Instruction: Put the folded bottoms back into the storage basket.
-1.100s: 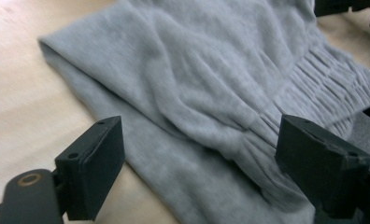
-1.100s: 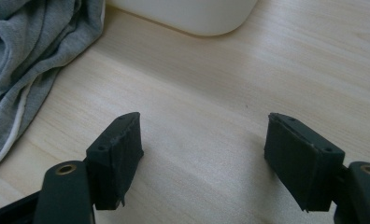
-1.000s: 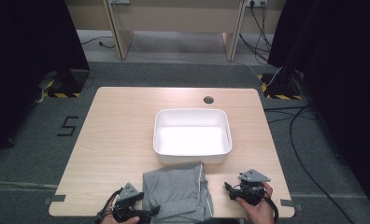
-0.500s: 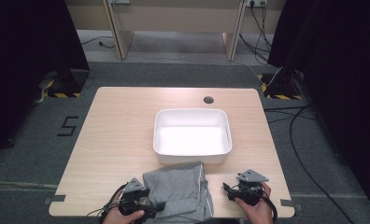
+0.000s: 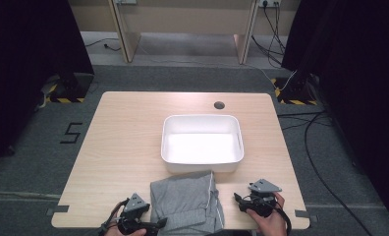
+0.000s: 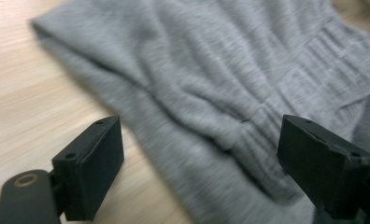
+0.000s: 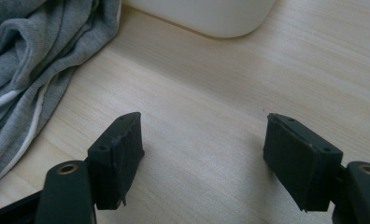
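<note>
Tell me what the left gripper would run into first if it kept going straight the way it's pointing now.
Most likely the grey garment. The left gripper has its jaws open, and the folded cloth already lies between and just ahead of them, on the wooden table. How close the jaws are to the cloth is hard to judge.

Tub (image 5: 202, 142) blocks centre; table (image 5: 124, 142) left side free.
</note>
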`<action>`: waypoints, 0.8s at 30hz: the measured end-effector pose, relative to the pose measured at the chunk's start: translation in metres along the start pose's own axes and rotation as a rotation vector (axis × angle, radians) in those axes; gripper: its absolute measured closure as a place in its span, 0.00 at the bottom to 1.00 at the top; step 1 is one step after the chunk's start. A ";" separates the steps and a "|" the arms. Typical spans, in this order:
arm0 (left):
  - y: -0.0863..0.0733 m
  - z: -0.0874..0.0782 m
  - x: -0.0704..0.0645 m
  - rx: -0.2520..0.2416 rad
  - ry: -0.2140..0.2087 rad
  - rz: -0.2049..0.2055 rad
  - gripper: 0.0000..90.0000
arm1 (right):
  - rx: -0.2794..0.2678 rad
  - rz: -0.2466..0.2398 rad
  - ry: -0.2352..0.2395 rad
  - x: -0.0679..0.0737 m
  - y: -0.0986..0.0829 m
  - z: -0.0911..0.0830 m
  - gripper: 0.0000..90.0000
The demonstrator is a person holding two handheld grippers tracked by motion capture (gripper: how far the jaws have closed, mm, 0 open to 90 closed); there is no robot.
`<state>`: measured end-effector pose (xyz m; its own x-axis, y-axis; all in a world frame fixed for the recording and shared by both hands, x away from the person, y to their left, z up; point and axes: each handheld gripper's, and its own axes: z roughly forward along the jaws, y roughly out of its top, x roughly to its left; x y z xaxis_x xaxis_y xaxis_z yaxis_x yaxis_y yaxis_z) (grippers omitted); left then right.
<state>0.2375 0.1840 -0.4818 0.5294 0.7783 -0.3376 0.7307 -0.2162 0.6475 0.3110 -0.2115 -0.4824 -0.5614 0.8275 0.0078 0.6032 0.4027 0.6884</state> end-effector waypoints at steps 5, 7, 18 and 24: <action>0.001 0.008 -0.005 -0.024 -0.003 0.048 0.15 | -0.004 -0.006 0.000 0.000 0.000 0.001 0.32; 0.004 0.010 -0.004 -0.021 -0.022 0.055 0.16 | 0.001 -0.004 0.002 0.001 0.000 0.000 0.32; 0.013 0.021 -0.003 -0.020 -0.133 0.059 0.54 | -0.098 0.018 0.086 0.015 0.016 -0.017 0.34; 0.012 0.022 -0.002 -0.027 -0.147 0.055 0.58 | -0.122 -0.006 0.208 0.044 0.027 -0.019 0.31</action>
<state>0.2548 0.1666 -0.4884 0.6269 0.6707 -0.3965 0.6884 -0.2384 0.6850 0.2917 -0.1714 -0.4496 -0.6769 0.7219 0.1438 0.5335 0.3466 0.7715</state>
